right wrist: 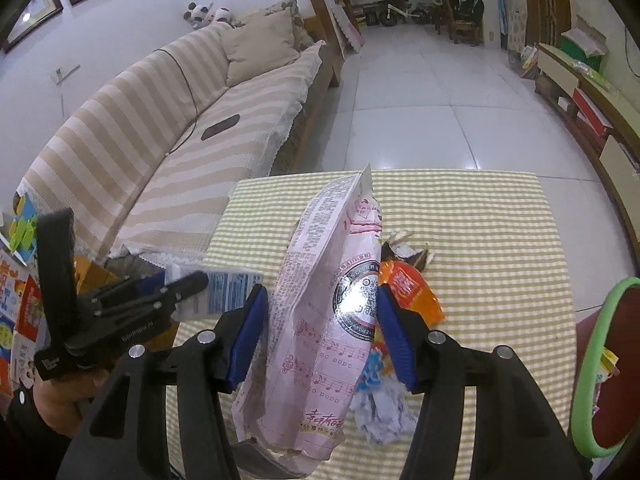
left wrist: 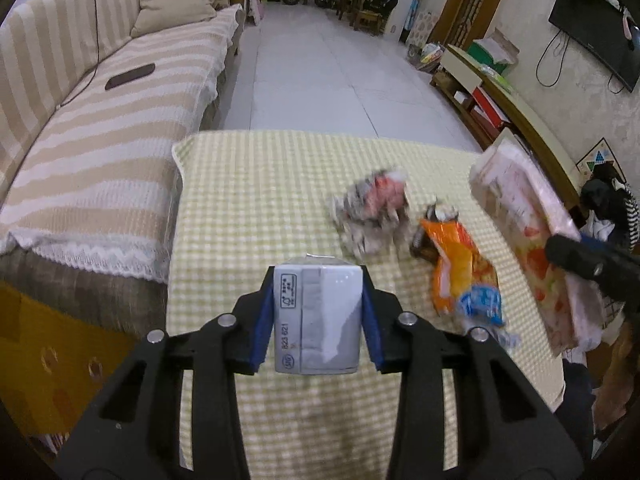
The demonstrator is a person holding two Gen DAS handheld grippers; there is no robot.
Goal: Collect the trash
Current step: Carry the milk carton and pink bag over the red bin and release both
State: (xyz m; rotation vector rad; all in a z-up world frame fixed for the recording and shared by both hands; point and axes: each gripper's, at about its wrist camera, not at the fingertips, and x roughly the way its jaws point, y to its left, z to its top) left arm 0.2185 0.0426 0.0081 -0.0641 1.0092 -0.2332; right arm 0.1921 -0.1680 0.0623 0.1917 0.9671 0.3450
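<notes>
Blue-padded fingers of the left gripper (left wrist: pixel 316 316) clamp a small grey-and-white cardboard carton (left wrist: pixel 318 316) at lower centre of the left wrist view, lifted above the yellow-green checked tablecloth (left wrist: pixel 248 200). The right gripper (right wrist: pixel 320 336) pinches a tall pink printed plastic snack bag (right wrist: pixel 320 320) at centre frame, its limp top leaning upward. Beyond both, right of centre, a crumpled pink-and-white paper wad (left wrist: pixel 372 208), an orange foil wrapper (left wrist: pixel 460 268) and a blue-and-white wrapper (left wrist: pixel 480 304) lie on the cloth. A green-rimmed red bin (right wrist: pixel 600 368) shows at lower right. The slack bag could slide from the pads or sweep the loose wrappers off the table.
</notes>
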